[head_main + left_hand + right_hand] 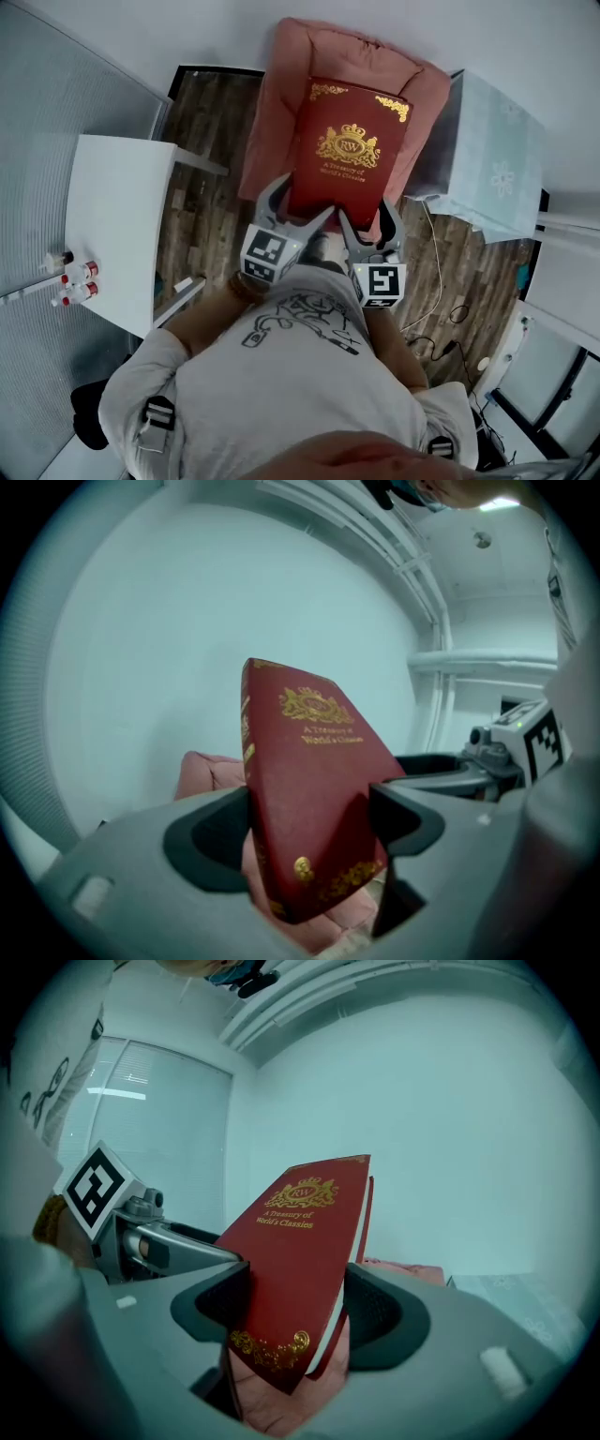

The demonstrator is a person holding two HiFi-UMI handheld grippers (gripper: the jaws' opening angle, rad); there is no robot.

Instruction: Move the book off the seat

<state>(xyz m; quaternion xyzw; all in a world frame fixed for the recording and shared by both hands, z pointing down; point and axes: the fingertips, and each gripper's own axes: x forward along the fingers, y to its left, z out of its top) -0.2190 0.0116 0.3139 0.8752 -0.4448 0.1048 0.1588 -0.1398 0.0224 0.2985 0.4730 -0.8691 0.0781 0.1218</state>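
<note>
A dark red hardcover book (347, 150) with gold print is held over the pink cushioned seat (272, 112). My left gripper (295, 208) grips its near left corner. My right gripper (368, 225) grips its near right corner. In the left gripper view the book (309, 789) stands tilted between the two pads of that gripper (309, 827), with the pink seat (202, 771) behind it. In the right gripper view the book (300, 1251) is wedged between the pads of the right gripper (295, 1312), which press on its cover and pages.
A white table (117, 225) stands at the left with small bottles (75, 281) at its edge. A pale blue cabinet (487, 159) stands right of the seat. A cable (436, 281) lies on the wooden floor. A white wall rises behind the seat.
</note>
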